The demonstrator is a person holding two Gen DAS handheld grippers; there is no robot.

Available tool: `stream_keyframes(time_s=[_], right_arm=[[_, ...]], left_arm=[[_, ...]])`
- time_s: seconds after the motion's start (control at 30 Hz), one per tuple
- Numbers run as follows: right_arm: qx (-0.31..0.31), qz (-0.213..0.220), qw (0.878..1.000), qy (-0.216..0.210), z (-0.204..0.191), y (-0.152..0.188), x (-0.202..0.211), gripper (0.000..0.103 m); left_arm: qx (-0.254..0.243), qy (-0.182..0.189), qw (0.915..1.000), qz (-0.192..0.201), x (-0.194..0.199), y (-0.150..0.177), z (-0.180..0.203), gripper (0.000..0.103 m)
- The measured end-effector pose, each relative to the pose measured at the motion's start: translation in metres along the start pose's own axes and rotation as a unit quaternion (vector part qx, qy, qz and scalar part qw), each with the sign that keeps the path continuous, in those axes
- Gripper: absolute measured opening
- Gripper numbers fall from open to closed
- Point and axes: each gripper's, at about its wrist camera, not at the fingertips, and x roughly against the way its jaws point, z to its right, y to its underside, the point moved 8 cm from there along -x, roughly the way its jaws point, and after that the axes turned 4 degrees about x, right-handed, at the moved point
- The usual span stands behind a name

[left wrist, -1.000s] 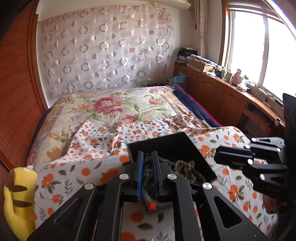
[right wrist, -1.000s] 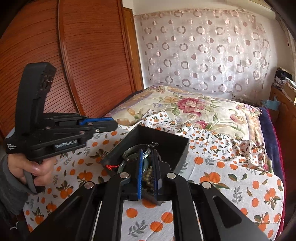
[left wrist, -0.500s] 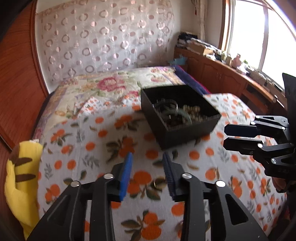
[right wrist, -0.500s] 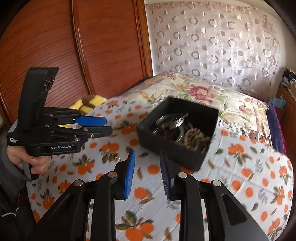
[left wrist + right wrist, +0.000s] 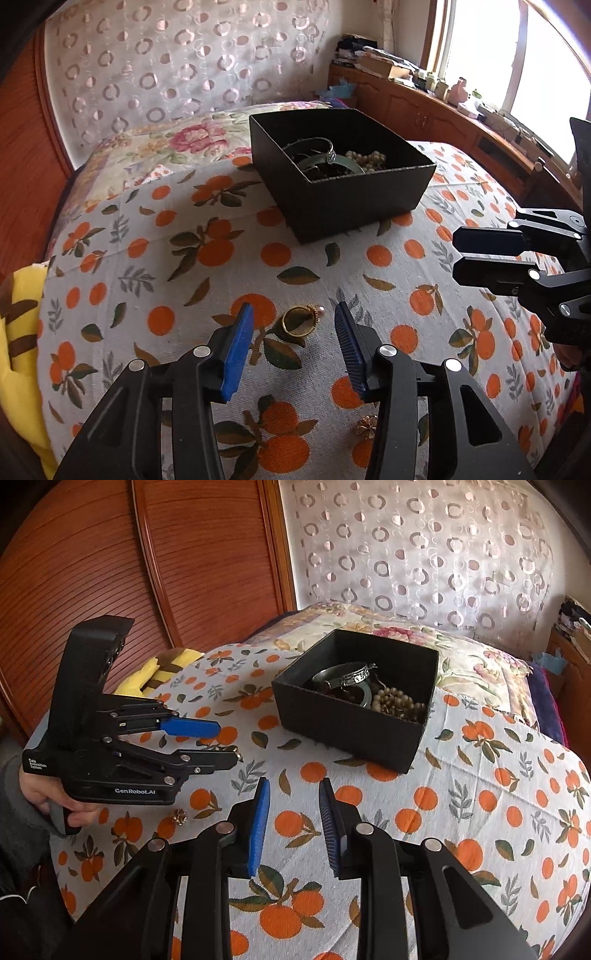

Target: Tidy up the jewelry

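A black open box [image 5: 354,195] sits on the orange-print cloth and holds bangles [image 5: 321,153] and a bead bracelet [image 5: 367,159]; it also shows in the right wrist view [image 5: 347,723]. A gold ring with a pearl [image 5: 300,320] lies on the cloth just ahead of my left gripper [image 5: 293,317], which is open around it and empty. A small gold flower piece [image 5: 367,431] lies under the left gripper's right finger; it also shows in the right wrist view [image 5: 178,816]. My right gripper [image 5: 293,794] is open and empty above bare cloth, short of the box.
The cloth [image 5: 184,258] covers a rounded surface in front of a floral bed [image 5: 461,653]. A yellow plush [image 5: 20,354] lies at the left edge. A wooden wardrobe [image 5: 147,554] stands left, a cluttered wooden counter [image 5: 443,107] under the window right.
Both grippers have let go of the box, opened and pulled back from it. The left one has dropped low over the gold ring.
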Motion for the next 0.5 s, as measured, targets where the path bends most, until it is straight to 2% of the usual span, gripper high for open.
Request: stream_keyframes(time_s=[0.23,0.5], right_arm=[[0.007,-0.008,1.000,-0.010,-0.011,0.004,-0.004,0.030],[0.029,-0.021,0.999,-0.041,-0.043,0.008,-0.017,0.030]], left_arm=[[-0.007,-0.009,0.9999,0.005,-0.002,0.004,0.000,0.018],[0.022,-0.024,0.9991,0.029,0.019,0.005,-0.018,0.018]])
